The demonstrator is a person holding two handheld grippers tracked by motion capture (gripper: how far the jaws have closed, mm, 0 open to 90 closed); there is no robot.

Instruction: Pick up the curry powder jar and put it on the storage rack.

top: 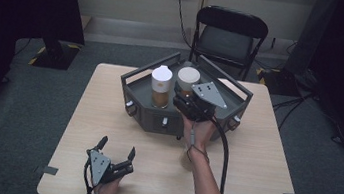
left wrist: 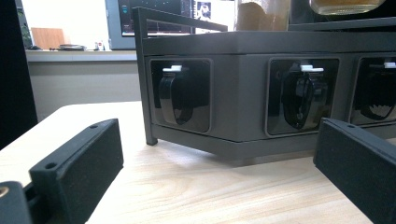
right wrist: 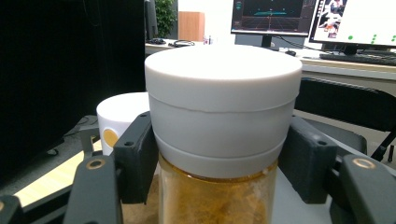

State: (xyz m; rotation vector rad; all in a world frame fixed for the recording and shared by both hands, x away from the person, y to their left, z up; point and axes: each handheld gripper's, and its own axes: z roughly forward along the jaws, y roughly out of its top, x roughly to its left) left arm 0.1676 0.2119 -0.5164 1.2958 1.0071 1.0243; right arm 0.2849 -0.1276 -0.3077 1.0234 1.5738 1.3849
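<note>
Pale wood table carries a dark tray at 12 o'clock, where my right gripper clamps 1 clear jar of amber powder under its white lid. My left gripper gapes at 7 o'clock.

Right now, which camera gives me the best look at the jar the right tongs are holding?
The right gripper view: the jar looms close, white lid and amber contents clear, pads on both sides. The high view shows it small in the tray. The left gripper view catches just its base at the top edge.
</note>
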